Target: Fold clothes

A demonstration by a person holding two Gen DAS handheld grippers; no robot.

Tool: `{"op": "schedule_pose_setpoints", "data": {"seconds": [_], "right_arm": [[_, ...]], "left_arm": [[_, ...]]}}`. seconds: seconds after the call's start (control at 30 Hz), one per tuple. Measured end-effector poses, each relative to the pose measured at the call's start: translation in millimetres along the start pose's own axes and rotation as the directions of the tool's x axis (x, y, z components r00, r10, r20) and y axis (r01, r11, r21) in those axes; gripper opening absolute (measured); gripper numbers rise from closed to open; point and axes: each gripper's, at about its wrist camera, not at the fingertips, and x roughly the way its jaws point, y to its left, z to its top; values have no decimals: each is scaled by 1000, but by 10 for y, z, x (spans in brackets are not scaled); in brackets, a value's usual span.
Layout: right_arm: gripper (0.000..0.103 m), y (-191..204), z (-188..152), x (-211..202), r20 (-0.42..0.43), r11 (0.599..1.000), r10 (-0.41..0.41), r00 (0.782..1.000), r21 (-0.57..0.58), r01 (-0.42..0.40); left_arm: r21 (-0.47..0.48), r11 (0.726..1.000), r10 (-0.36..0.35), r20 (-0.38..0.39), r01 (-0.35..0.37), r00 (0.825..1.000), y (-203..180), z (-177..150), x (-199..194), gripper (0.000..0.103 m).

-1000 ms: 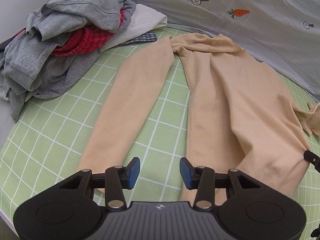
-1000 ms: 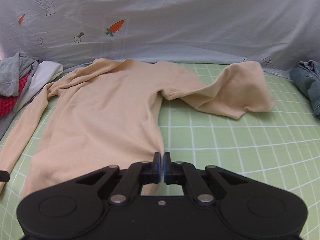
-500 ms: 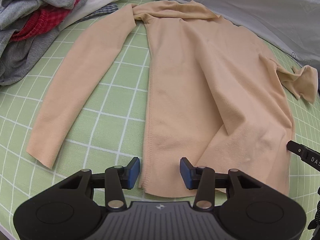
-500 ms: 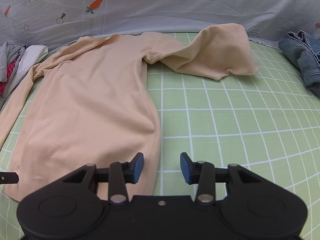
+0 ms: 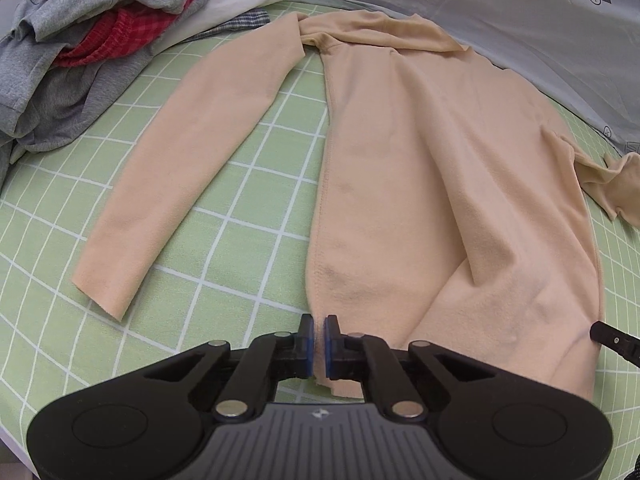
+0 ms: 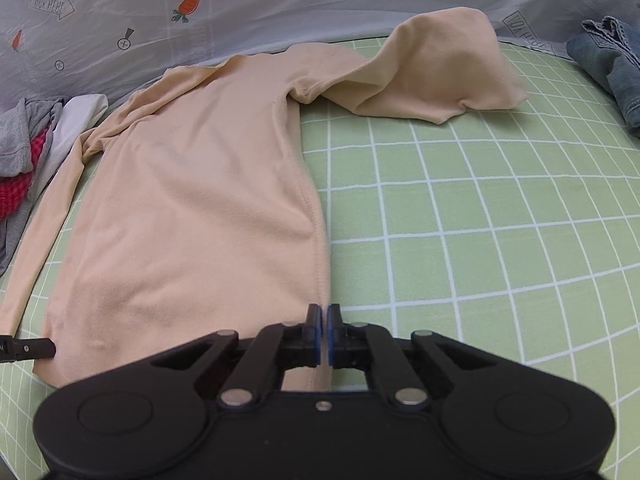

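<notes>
Left wrist view shows the left gripper [image 5: 319, 326] clenched on the hem corner of the shirt [image 5: 420, 168], which lies flat on the green sheet [image 5: 200, 216] beside a clothes pile [image 5: 80, 40]. Right gripper [image 6: 324, 316] is clamped on the opposite hem corner, near the side seam.

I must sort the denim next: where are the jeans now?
In the right wrist view, the jeans lie at the far right edge, beyond the shirt's bunched sleeve.
</notes>
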Motion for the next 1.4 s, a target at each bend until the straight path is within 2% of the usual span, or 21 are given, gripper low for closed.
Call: {"op": "schedule_pose_setpoints", "data": {"seconds": [0.23, 0.4, 0.57, 0.83, 1.07, 1.2, 1.23, 1.27, 1.3, 1.37, 1.4], "right_arm": [[3, -77, -190, -177, 15, 998, -64, 998, -10, 65], [3, -241, -492, -327, 8, 996, -82, 997, 34, 81], [3, -276, -785, -500, 8, 994, -111, 994, 13, 111], [3, -371, -1022, -682, -11, 991, -133, 991, -25, 132], [3, -391, -1115, -750, -8, 974, -177, 984, -146, 174], [5, -384, -1097, -765, -22, 967, -153, 988, -208, 145], [7, -409, -1076, -772, -29, 970, -142, 989, -201, 134], [14, -438, -1055, -785, -30, 974, -131, 991, -193, 123], [19, -468, -1034, -801, -30, 976, -120, 992, -185, 112], [44, -521, -983, -826, -8, 976, -127, 992, -179, 123], [48, -550, -951, -827, 4, 976, -130, 991, -174, 129]], "left_arm": [[-96, 993, 67, 10, -66, 998, 298, -96, -162, 5], [-111, 992, 66, -4, -66, 998, 404, -292, -247, 5], [-50, 995, 83, -2, -83, 997, 315, -525, -372, 5], [-41, 995, 89, -20, -90, 996, 335, -852, -514, 6], [-83, 993, 82, -77, -88, 994, 267, -1137, -544, 6], [-136, 984, 103, -82, -113, 991, 238, -1161, -583, 10], [-148, 982, 108, -75, -119, 991, 230, -1154, -613, 10], [-159, 980, 113, -64, -122, 991, 220, -1139, -651, 10], [-164, 979, 116, -48, -122, 992, 201, -1108, -693, 15], [-169, 979, 119, -10, -119, 993, 157, -1036, -778, 27], [-163, 980, 117, 10, -114, 993, 123, -989, -805, 32]]}}
